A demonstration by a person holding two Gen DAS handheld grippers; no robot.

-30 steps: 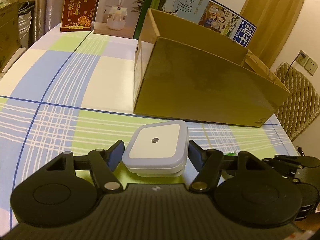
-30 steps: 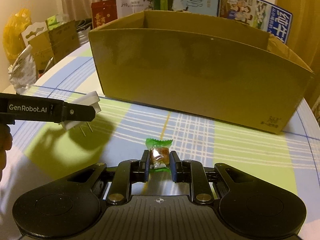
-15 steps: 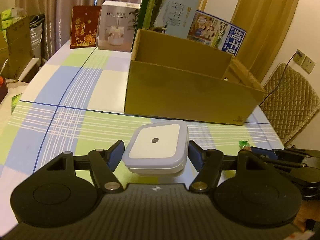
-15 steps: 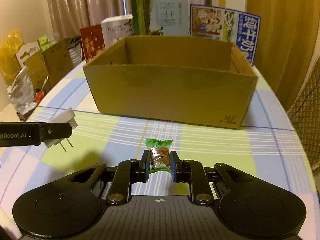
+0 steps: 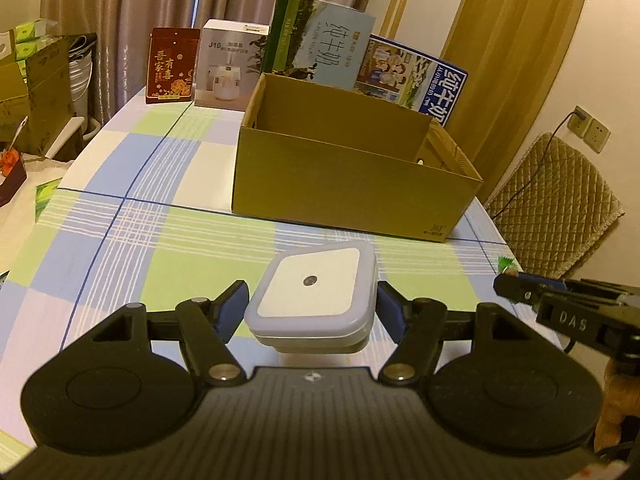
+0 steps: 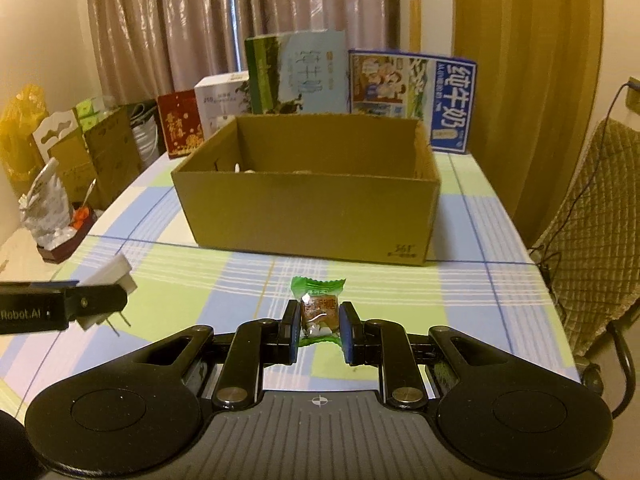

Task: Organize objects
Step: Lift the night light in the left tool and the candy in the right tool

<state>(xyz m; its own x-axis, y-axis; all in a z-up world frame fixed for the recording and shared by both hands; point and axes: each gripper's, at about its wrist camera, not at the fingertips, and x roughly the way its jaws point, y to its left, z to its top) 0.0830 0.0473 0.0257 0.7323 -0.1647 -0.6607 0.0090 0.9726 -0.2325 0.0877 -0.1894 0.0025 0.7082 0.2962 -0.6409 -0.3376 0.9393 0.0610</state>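
The left hand-held gripper (image 5: 312,308) clamps a white square night light (image 5: 314,298) between its blue pads, face up and lifted above the checked counter (image 5: 132,240). In the right wrist view that light shows at 9 o'clock, its two prongs pointing down. The right hand-held gripper (image 6: 319,326) is closed narrowly on a green-wrapped candy (image 6: 318,308), also held above the counter. An open cardboard box (image 6: 308,216) stands on the counter at 12 o'clock from both grippers, well apart from them. Behind the box, two milk cartons (image 6: 412,96) stand upright; a white humidifier box (image 5: 230,70) and a red packet (image 5: 172,66) stand at 11 o'clock.
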